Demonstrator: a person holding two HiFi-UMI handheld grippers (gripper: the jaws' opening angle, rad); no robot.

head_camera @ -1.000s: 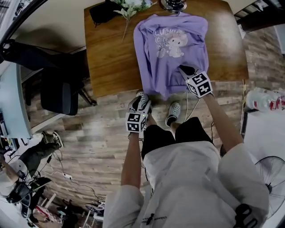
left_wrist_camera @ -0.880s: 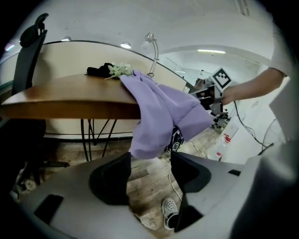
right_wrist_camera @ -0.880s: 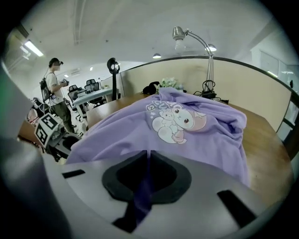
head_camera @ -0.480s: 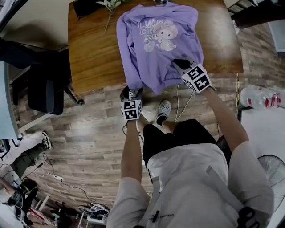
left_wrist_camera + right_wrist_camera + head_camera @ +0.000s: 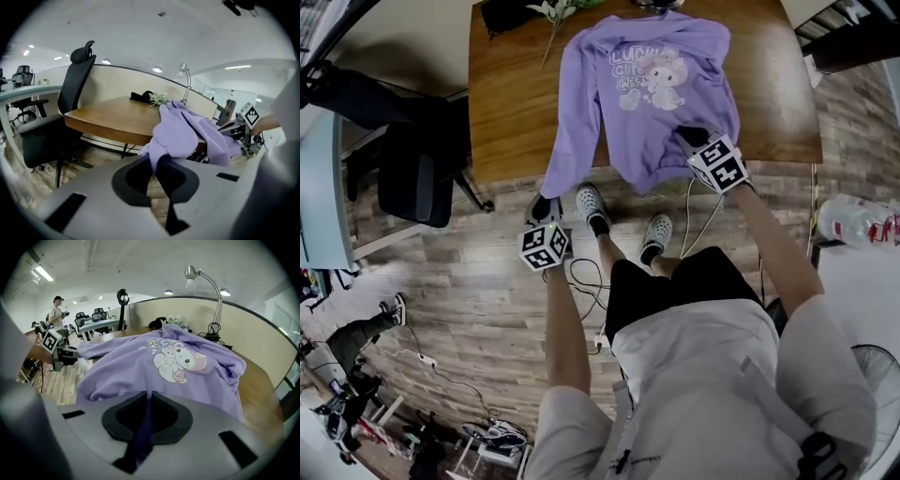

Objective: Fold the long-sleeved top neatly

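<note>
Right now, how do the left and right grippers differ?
The left gripper grips the sleeve cuff, the right gripper the hem. The left is past the wooden table's edge over the floor; the right is above the table. Both have jaws shut on the purple top.

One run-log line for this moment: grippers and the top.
left gripper: shut on sleeve end, past table edge | right gripper: shut on hem | top: print up on table
</note>
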